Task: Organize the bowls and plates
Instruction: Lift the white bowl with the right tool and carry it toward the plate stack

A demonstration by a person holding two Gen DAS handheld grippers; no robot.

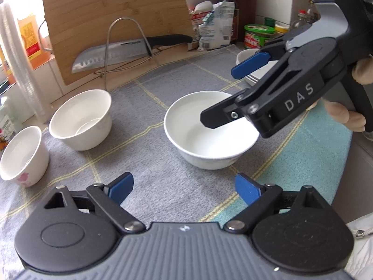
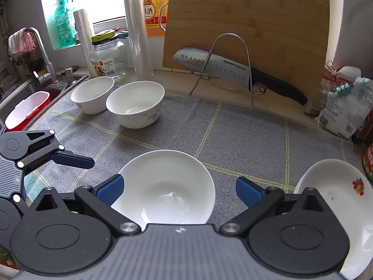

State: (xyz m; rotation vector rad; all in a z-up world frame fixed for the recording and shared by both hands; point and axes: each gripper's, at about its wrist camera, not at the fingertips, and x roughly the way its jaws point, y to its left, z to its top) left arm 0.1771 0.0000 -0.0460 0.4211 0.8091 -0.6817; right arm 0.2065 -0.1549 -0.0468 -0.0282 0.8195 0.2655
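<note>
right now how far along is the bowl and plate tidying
Done: plates sit stacked at the right. In hand: nothing; the right gripper is open around the plain bowl, and the left gripper is open too. Left: that bowl and two floral bowls stand unstacked.

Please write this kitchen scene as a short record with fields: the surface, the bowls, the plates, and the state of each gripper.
surface: grey checked cloth on the counter
plain white bowl: upright on the cloth, nearest the right gripper
flowered bowls: two, and, side by side near the sink
plates: small stack at the cloth's right edge, top plate with a fruit print
left gripper: open, nothing between its fingers
right gripper: open over the plain bowl, holding nothing
background: knife on a wire rack before a wooden cutting board
</note>
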